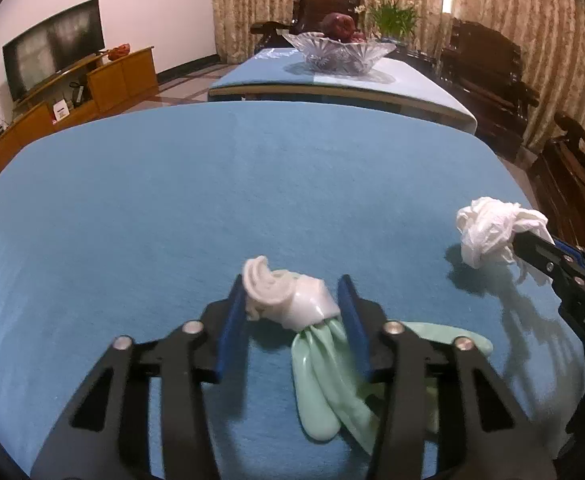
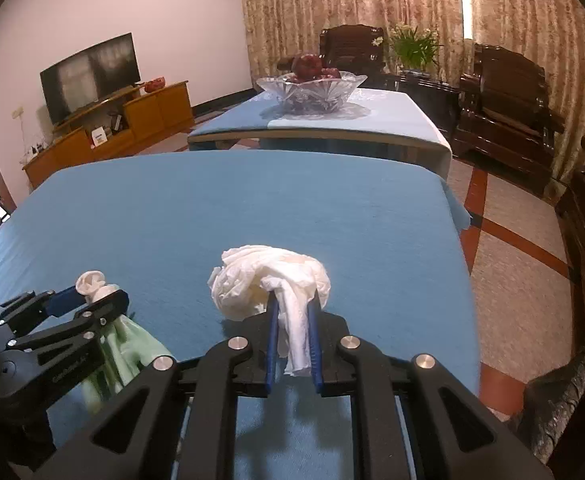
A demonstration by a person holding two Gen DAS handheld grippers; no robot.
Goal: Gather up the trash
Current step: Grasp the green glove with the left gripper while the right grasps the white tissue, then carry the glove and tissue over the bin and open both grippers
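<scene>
Blue cloth (image 1: 252, 184) covers the table we work over, and a cut-glass fruit bowl (image 1: 338, 53) sits on a second table at twelve o'clock. Our left gripper (image 1: 292, 324) has its blue pads set wide around a pale green rubber glove with a rolled whitish cuff (image 1: 288, 300); the pads look just short of contact, the glove fingers trailing toward six o'clock. Our right gripper (image 2: 294, 344), at three o'clock in the left view, is pinched narrow on a crumpled white tissue wad (image 2: 268, 280), gripping only a twisted tail. We judge that tail could tear or slip. The slick glove may squirt out if we close on the cuff alone.
</scene>
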